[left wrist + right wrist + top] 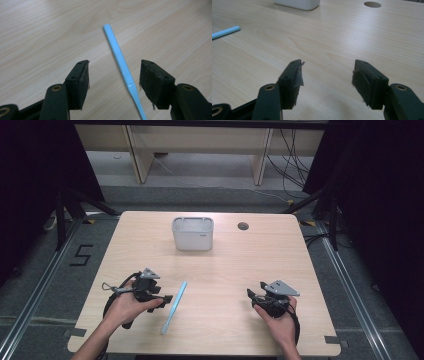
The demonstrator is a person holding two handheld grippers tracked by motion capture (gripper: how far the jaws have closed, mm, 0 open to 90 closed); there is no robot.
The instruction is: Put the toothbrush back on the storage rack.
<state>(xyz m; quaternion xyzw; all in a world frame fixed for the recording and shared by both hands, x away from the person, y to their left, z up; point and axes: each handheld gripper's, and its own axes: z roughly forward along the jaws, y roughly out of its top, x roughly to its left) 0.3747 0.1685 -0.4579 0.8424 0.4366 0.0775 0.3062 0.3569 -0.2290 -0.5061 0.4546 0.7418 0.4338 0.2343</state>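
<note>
A long light-blue toothbrush-like stick (175, 306) lies flat on the wooden table (220, 265), near the front left. My left gripper (167, 298) is right beside it, open, and the blue stick (122, 67) lies between the two jaws without either pad touching it. My right gripper (251, 294) rests at the front right, open, with bare wood between its jaws (327, 77). One end of the blue stick (225, 32) shows far off in the right gripper view. A white rectangular bin (193, 233) stands at the back middle of the table.
A round cable hole (243, 226) sits in the tabletop right of the bin; the hole (372, 4) and the bin's base (298, 3) also show far ahead in the right gripper view. Dark curtains and stand legs flank the table.
</note>
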